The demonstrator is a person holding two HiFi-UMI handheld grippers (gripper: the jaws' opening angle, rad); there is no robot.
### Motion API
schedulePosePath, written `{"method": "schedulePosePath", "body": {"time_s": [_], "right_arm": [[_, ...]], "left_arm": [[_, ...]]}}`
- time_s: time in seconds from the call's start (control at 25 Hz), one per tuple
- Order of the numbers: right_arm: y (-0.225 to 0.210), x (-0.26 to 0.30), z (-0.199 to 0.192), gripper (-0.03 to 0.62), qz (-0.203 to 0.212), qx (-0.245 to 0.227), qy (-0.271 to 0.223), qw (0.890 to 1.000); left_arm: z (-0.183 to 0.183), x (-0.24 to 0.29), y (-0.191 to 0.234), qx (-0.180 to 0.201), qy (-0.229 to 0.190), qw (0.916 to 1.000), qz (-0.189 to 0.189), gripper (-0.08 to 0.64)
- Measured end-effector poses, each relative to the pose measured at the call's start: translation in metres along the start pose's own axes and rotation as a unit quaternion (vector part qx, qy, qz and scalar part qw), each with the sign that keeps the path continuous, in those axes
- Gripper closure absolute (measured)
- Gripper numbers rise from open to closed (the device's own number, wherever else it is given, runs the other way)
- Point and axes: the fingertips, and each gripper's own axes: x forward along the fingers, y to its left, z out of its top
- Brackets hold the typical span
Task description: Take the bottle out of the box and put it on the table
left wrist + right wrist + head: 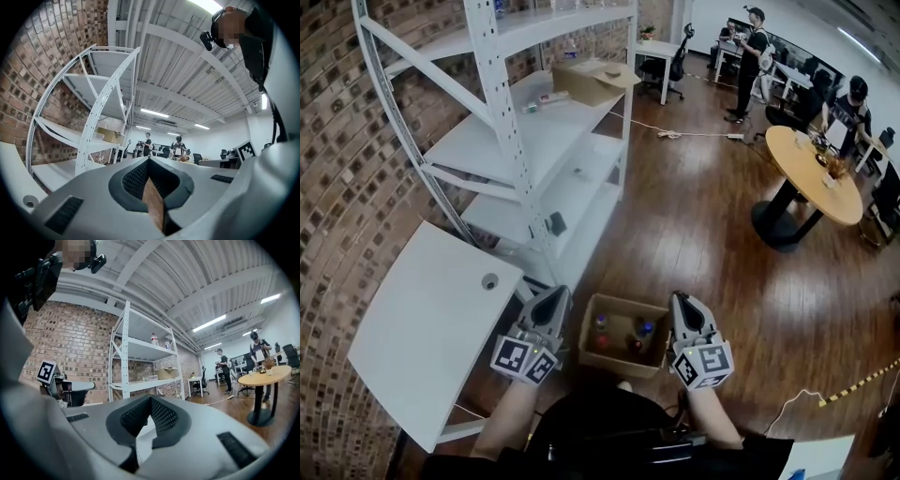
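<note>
A white counter (422, 323) is shown at left, its right edge near the left tongs (555, 294), which are pressed together on nothing. Between both tongs an open cardboard box (614, 364) rests on the wooden floor (703, 234). Inside it the bottles (646, 329) stand upright, long axes vertical, caps upward, labels too small to read. The right tongs (682, 300) are likewise closed and empty. Open floor extends ahead and rightward.
</note>
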Motion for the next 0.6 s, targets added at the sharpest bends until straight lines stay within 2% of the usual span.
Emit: {"method": "schedulePosePath", "body": {"time_s": [0.28, 0.6], "right_arm": [[0.002, -0.007, -0.012, 0.591, 0.001, 0.007, 0.016, 1.0], [0.017, -0.017, -0.041, 0.591, 0.004, 0.022, 0.053, 0.998]], "left_arm": [[-0.015, -0.008, -0.009, 0.01, 0.026, 0.9996, -0.006, 0.563], [-0.042, -0.03, -0.005, -0.01, 0.064, 0.9979, 0.003, 0.563]]}}
